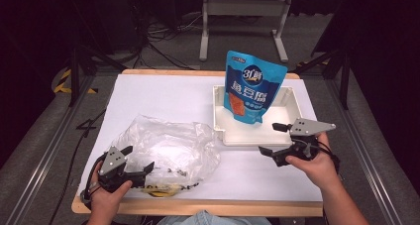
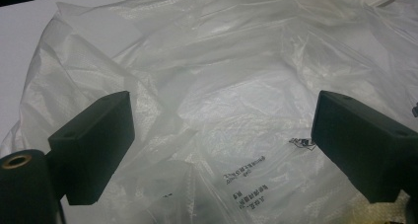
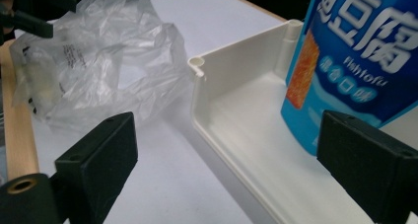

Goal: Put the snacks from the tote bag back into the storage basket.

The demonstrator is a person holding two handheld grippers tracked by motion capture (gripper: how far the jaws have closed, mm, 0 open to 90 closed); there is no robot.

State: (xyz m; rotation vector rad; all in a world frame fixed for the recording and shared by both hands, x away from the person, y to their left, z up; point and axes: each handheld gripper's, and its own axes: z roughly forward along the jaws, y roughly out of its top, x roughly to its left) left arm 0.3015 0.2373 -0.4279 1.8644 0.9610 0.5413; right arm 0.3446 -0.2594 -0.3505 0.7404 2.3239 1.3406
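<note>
Both claws (image 1: 132, 160) (image 1: 272, 139) gape released over white-covered table (image 1: 163, 93); grey floor (image 1: 44, 150), dark room.

You are working in a lab-style recording bay: white sheet over a wooden desk (image 1: 198, 207), dark surroundings, loose cables (image 1: 158, 41) on grey floor, hazard tape (image 1: 64, 81), metal stand legs (image 1: 242, 27) behind.

White-covered wooden table (image 1: 163, 93). On it: white plastic tray (image 1: 292, 102) toward the far right; crumpled clear plastic bag (image 1: 171, 148) left of the tray, nearer the front edge.
</note>
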